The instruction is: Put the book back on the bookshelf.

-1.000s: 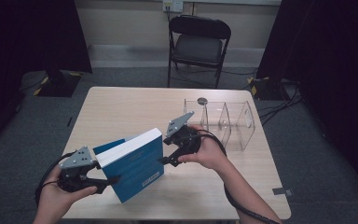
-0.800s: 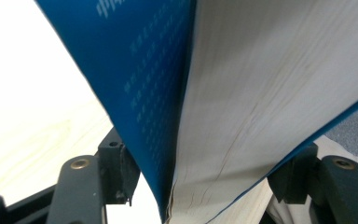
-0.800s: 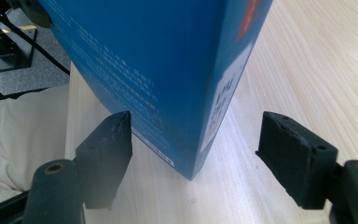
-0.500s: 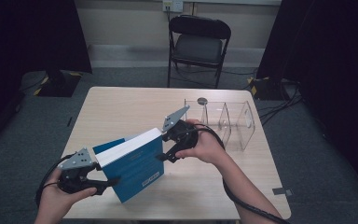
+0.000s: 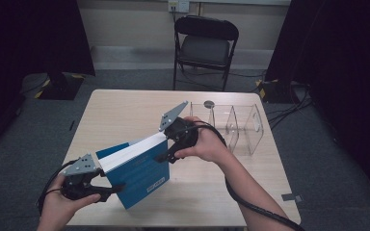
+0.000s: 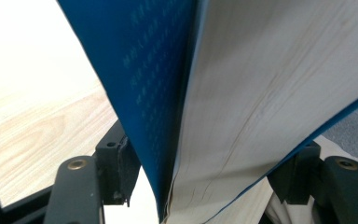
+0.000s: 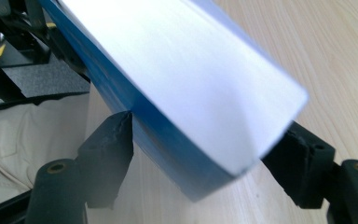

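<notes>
A thick blue-covered book point(image 5: 139, 173) with white page edges hangs tilted over the wooden table point(image 5: 125, 110), its right end higher. My left gripper point(image 5: 111, 189) is shut on its lower left corner near the table's front edge. In the left gripper view the black jaws of this gripper point(image 6: 209, 177) flank the blue cover and the pages point(image 6: 261, 93), which fan slightly apart. My right gripper point(image 5: 166, 153) is shut on the upper right corner. In the right gripper view the right gripper point(image 7: 205, 154) has its pads pressed on both sides of the book point(image 7: 182, 70).
A clear plastic organiser with compartments point(image 5: 236, 127) stands on the table's right side, just beyond my right hand. A small dark round object point(image 5: 208, 103) lies behind it. A black folding chair point(image 5: 204, 45) stands past the far edge.
My right gripper has risen and carried the book's right end upward, so the book tilts more steeply. The left gripper has stayed about where it was.
</notes>
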The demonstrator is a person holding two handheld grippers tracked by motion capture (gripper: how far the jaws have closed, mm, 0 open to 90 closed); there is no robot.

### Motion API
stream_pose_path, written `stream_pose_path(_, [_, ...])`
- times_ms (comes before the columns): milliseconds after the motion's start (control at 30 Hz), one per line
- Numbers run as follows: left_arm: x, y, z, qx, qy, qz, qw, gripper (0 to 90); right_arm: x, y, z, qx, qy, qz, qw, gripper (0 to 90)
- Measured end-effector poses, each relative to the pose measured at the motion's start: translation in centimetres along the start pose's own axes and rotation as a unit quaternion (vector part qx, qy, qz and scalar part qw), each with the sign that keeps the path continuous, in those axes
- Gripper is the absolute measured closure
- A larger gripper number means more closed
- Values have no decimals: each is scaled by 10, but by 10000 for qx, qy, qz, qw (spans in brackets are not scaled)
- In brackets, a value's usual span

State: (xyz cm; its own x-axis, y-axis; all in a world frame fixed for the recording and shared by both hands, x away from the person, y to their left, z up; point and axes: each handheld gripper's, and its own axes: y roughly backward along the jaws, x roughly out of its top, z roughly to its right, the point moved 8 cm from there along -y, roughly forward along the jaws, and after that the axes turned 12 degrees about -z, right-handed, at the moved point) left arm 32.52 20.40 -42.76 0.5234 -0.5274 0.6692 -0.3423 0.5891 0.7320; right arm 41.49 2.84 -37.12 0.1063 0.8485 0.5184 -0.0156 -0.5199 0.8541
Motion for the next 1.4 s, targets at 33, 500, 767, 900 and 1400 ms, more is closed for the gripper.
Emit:
stream_pose_path(33, [0,0,0,-9,15,-9,10000,353,2,0,0,8,44,-6,10000,280])
stream_pose_path(500, [-2,-3,-1,1,25,-41,10000,366,8,-2,-2,52,344,-147,9993,344])
stream_pose_path(767, [-4,-8,-1,5,-11,-96,10000,371,6,0,-3,74,475,-257,9985,367])
stream_pose_path(900, [-4,-8,-1,-10,-18,-91,10000,373,6,0,-4,57,504,-254,9984,359])
stream_pose_path(1400, [-13,-8,-20,196,273,54,9994,369,1,8,-12,96,468,-185,9987,610])
